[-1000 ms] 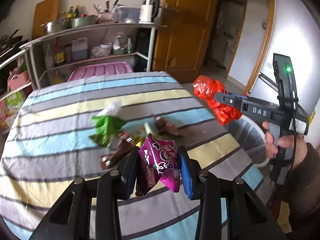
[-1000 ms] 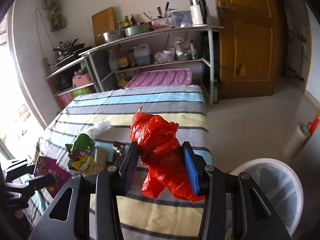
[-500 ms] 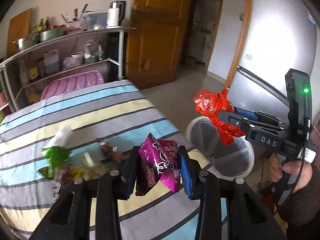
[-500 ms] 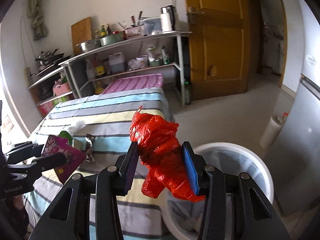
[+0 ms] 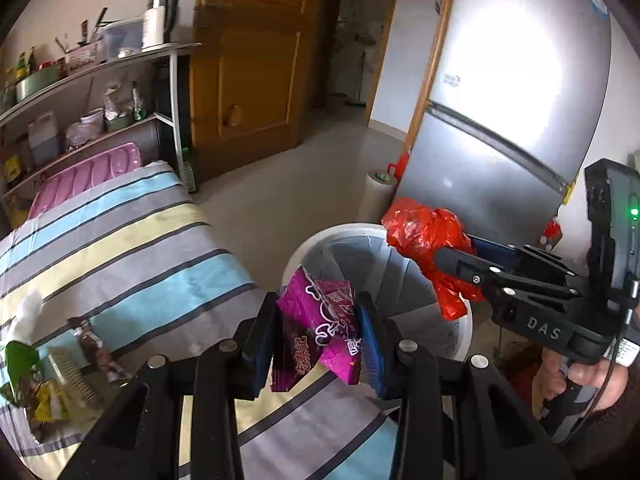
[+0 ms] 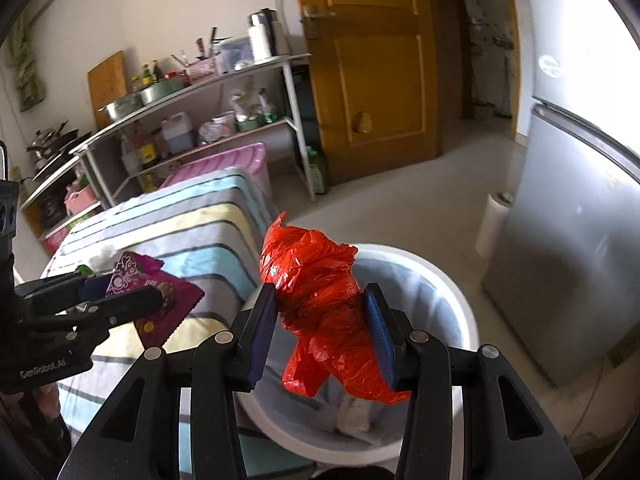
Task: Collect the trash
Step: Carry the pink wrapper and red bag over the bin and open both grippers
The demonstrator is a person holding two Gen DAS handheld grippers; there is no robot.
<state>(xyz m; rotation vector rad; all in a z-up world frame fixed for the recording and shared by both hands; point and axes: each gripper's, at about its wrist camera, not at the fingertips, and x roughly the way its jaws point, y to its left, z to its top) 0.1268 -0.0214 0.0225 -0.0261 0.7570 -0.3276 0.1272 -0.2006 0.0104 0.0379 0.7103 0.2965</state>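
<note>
Both sets of fingers (image 5: 264,340) clamp trash: left a purple wrapper (image 5: 320,328), right a red bag (image 6: 324,300).

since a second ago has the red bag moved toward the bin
Yes. The red bag, in the right gripper, was in front of the striped table a second ago; now it hangs over the white bin, off the table's edge.

We see a striped tablecloth (image 5: 120,248) at nine o'clock, a metal shelf rack (image 6: 208,92) with pans and bottles at ten, a yellow wooden door (image 6: 376,68) at twelve, a silver fridge (image 5: 516,92) at two
</note>
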